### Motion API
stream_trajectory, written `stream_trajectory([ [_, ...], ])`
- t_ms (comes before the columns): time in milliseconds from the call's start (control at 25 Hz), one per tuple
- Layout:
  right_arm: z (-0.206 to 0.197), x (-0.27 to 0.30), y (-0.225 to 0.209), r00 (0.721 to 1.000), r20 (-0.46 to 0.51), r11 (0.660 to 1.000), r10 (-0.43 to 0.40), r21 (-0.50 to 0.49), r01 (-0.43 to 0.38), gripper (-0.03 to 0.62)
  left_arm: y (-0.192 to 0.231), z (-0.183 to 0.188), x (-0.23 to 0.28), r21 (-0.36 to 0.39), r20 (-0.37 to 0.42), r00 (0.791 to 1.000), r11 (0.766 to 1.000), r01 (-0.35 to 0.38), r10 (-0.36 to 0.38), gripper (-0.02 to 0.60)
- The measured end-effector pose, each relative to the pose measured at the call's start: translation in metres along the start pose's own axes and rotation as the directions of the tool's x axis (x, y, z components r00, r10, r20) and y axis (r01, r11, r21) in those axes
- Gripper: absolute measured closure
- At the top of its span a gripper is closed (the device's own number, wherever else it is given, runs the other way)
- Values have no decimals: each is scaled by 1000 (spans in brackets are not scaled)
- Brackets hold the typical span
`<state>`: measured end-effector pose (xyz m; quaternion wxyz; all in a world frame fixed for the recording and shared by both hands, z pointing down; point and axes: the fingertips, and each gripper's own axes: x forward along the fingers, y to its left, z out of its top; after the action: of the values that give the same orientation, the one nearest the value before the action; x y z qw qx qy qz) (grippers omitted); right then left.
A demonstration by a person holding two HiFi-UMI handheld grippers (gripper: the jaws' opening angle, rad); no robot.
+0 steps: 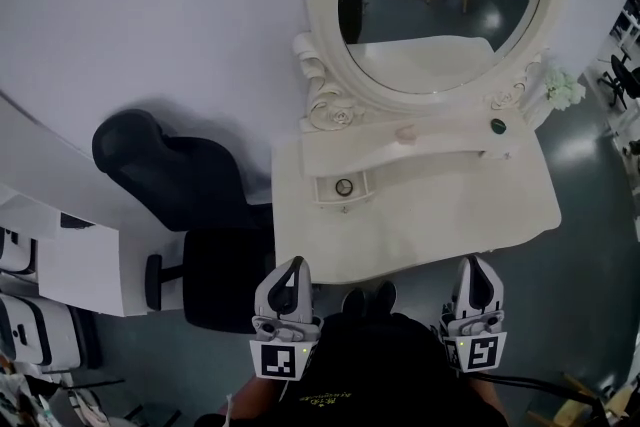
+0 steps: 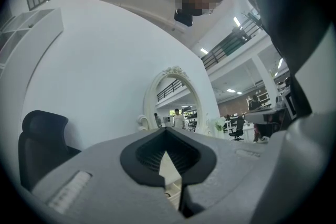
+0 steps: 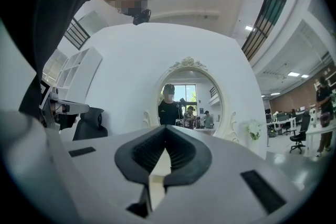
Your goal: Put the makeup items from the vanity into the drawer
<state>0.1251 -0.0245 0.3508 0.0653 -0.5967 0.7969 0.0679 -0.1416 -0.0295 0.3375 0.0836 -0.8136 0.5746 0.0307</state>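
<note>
A white vanity (image 1: pixel 470 215) with an oval mirror (image 1: pixel 440 5) stands in front of me. On its raised shelf lie a small pale round item (image 1: pixel 405 132) and a dark green round item (image 1: pixel 498 126). Below the shelf sits a small drawer (image 1: pixel 344 187) with a round knob, pushed in. My left gripper (image 1: pixel 292 265) hovers just off the vanity's front left edge, shut and empty. Off the front right edge, my right gripper (image 1: pixel 473 262) is also shut with nothing in it. Both gripper views look level past closed jaws toward the mirror (image 2: pixel 173 102) (image 3: pixel 189 97).
A black office chair (image 1: pixel 190 205) stands close against the vanity's left side. Farther left is a white desk (image 1: pixel 80 265). White flowers (image 1: pixel 563 87) sit at the vanity's back right corner. The person's shoes (image 1: pixel 368 298) show at the front edge. Grey floor lies to the right.
</note>
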Motion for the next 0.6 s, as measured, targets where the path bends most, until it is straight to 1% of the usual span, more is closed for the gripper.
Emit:
stream_trajectory([
  [200,-1,-4,-4,1000,-10,1000,-10,-14,10,592,-8,0,1,-1,5,1000,1000,11,-11,560],
  [400,-7,-5,-5,999,-43,1000,-8,-19,7,592,-14,-3,1,2,-2,1000,1000,27,-27,560],
  [600,-7,-6,-6,999,-42,1000,-8,-20,7,592,-16,-2,1,9,8,999,999,34,-34,560],
])
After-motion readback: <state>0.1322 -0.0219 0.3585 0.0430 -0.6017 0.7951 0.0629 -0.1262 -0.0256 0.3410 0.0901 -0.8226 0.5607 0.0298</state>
